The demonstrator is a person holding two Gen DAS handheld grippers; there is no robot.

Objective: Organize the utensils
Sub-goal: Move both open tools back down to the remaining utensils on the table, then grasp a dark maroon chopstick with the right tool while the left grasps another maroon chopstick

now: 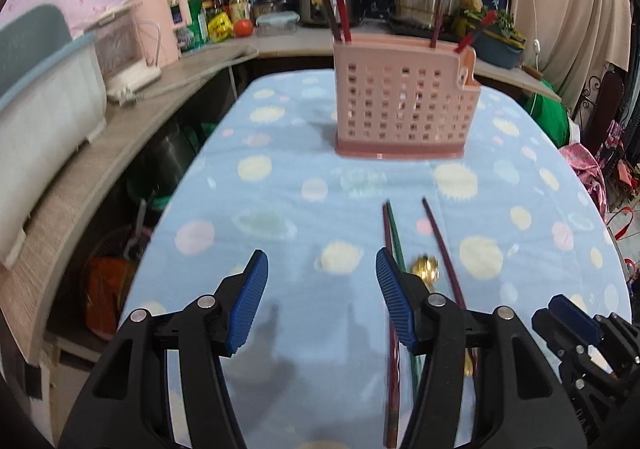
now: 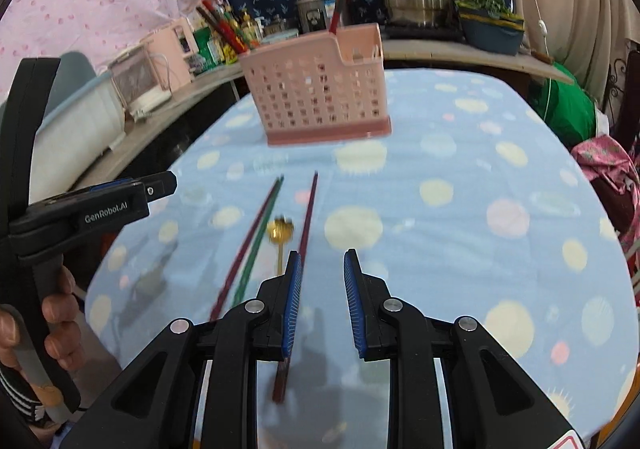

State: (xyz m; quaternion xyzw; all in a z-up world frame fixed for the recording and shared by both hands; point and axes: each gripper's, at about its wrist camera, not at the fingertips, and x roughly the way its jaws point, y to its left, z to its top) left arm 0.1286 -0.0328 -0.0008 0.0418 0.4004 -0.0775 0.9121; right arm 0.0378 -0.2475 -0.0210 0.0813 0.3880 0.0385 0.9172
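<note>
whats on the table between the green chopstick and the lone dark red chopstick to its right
A small gold spoon lies between the green chopstick and the lone dark red chopstick, clearest in the right wrist view.

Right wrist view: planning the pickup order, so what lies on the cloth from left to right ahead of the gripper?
Dark red chopstick → green chopstick → gold spoon → maroon chopstick; the pink utensil holder stands beyond them.
</note>
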